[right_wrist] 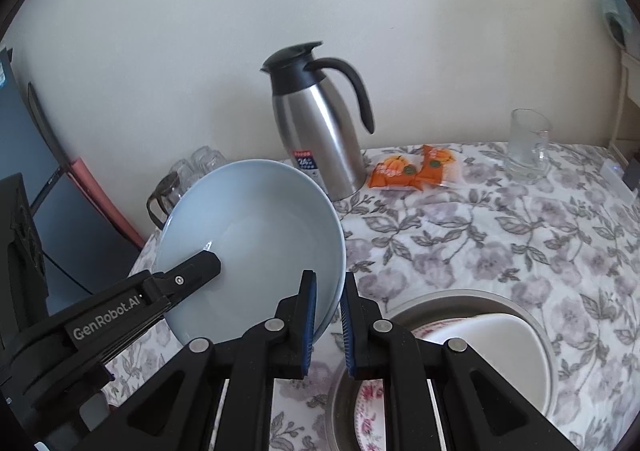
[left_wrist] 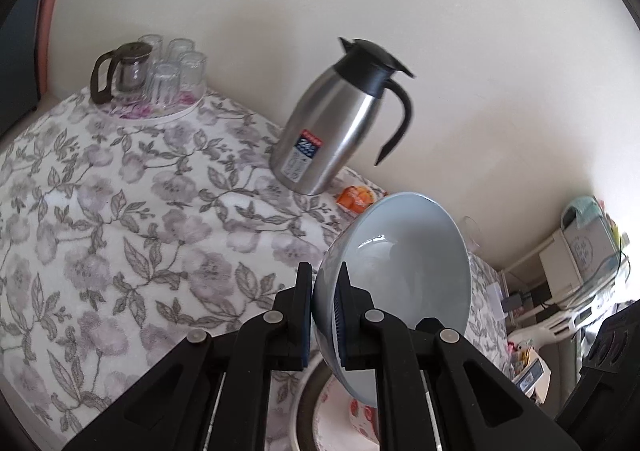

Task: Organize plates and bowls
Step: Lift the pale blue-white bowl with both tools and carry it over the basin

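Nearest the lens, left gripper (left_wrist: 325, 303) clamped on the rim of the pale blue bowl (left_wrist: 400, 275), one pad inside the wall and one outside, so that the bowl hangs tilted on edge, clear of the cloth, mouth turned to the right. Right gripper (right_wrist: 329, 315) parted, with a visible gap between the pads; the bowl's lower right rim sits in or just in front of that gap, contact not determinable. Judged as either a handover or a two-point steadying. Directly below and to the right, round metal tray (right_wrist: 460, 297) resting on the floral tablecloth (right_wrist: 520, 235), holding a floral plate (right_wrist: 370, 407) flat at the bottom and a white bowl (right_wrist: 492, 343) on top of it: likely the collection point, which would explain carrying the blue bowl just beside it. Further back, orange snack packets (right_wrist: 412, 169) and a clear measuring jug (right_wrist: 528, 147) on the cloth, apart from the tray. Against the wall, steel thermal carafe (right_wrist: 320, 131) upright, handle to the right. Farthest, in the left corner, glass teapot (left_wrist: 128, 67) and upturned tumblers (left_wrist: 176, 71) grouped on a small round tray, well apart from the working area.
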Demonstrator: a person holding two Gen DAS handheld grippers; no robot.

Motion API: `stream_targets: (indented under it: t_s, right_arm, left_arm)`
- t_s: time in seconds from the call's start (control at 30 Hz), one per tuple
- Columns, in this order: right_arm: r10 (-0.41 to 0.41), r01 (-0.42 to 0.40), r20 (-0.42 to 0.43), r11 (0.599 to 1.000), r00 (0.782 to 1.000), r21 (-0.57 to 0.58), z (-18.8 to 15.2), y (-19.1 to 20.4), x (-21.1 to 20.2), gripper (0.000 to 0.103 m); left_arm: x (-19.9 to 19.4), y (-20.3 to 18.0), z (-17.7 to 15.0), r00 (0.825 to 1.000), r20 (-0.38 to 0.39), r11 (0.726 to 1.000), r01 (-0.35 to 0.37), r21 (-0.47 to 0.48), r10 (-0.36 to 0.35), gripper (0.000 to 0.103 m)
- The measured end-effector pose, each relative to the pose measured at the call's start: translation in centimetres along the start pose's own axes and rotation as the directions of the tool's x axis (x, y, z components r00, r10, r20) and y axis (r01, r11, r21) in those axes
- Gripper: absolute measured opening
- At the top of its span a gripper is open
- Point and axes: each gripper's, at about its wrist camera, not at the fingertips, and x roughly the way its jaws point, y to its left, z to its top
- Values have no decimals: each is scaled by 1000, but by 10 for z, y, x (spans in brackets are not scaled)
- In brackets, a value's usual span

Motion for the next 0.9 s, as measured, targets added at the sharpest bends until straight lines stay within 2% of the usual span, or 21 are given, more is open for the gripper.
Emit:
stream_targets:
  t_s: [0.3, 0.53, 0.9]
  right_arm:
    - [-22, 19, 54, 998, 998, 62, -9, -33, -37, 13]
    - [-42, 36, 87, 997, 995, 73, -17, -55, -62, 13]
    - [-60, 53, 65, 992, 996, 111, -30, -89, -78, 13]
  left_arm:
    - [-11, -43, -24, 1000, -2, 995, -2, 101, 2, 10]
    - [-11, -65, -44, 999, -28, 991, 26, 129, -23, 10]
    - [-6, -92, -71, 998, -63, 988, 41, 148, -32, 10]
